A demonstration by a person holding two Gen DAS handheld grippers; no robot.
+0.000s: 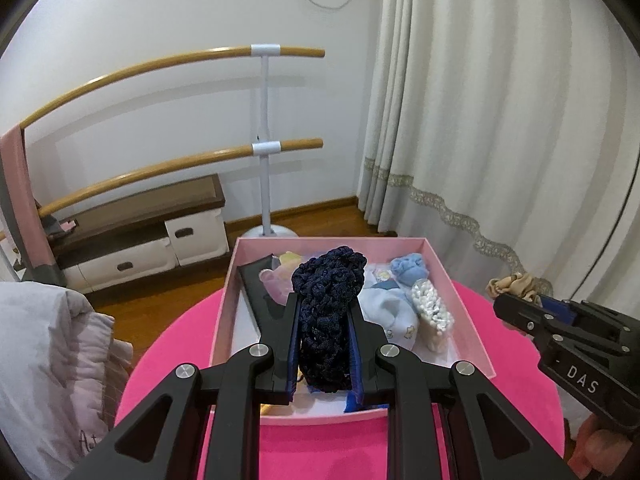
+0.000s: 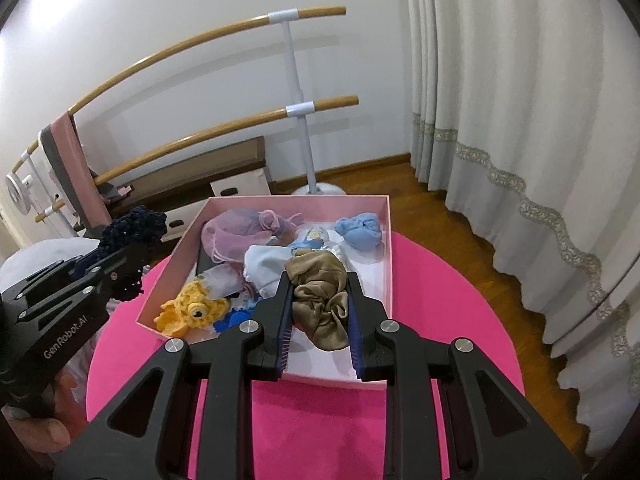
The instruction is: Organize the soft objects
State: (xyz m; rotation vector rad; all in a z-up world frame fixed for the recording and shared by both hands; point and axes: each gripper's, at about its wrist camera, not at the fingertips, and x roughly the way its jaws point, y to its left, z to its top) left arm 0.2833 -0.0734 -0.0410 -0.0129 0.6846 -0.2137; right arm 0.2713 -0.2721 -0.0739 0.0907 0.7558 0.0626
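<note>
The landmark here is the shallow pink cardboard box (image 2: 384, 216), open-topped and set on a round hot-pink felt-like table top (image 2: 452, 300). It already serves as the collecting place: inside it lie a sheer pink-lilac gauze pouch (image 2: 236, 232) toward the far left corner, a crumpled light-blue fabric bundle (image 2: 360, 232) at the far right, a white baby garment with small prints (image 2: 262, 264) near the middle, and a yellow crocheted toy with a googly eye (image 2: 188, 308) in the near left corner. A clear bag of white pellets (image 1: 430, 310) lies along the right wall.

The left gripper (image 1: 325, 320) is clamped tight on a dark navy crocheted scrunchie (image 1: 326, 312), its blue ribbed pads squeezing the open, knobbly knit into a tall narrow column. It hangs above the box's near half, so the piece is most likely on its way in.

The right gripper (image 2: 320, 304) is likewise pinched closed on an olive-tan satin scrunchie (image 2: 320, 292), smooth and faintly glossy, gathered into deep soft folds that bulge above the fingers. It sits over the box's near right part, above bare white floor, probably the free spot meant for it.

Both items are limp and compressible, which explains the firm, central pinch: a looser hold would let them slip or droop. Once released, they should simply slump where dropped.
</note>
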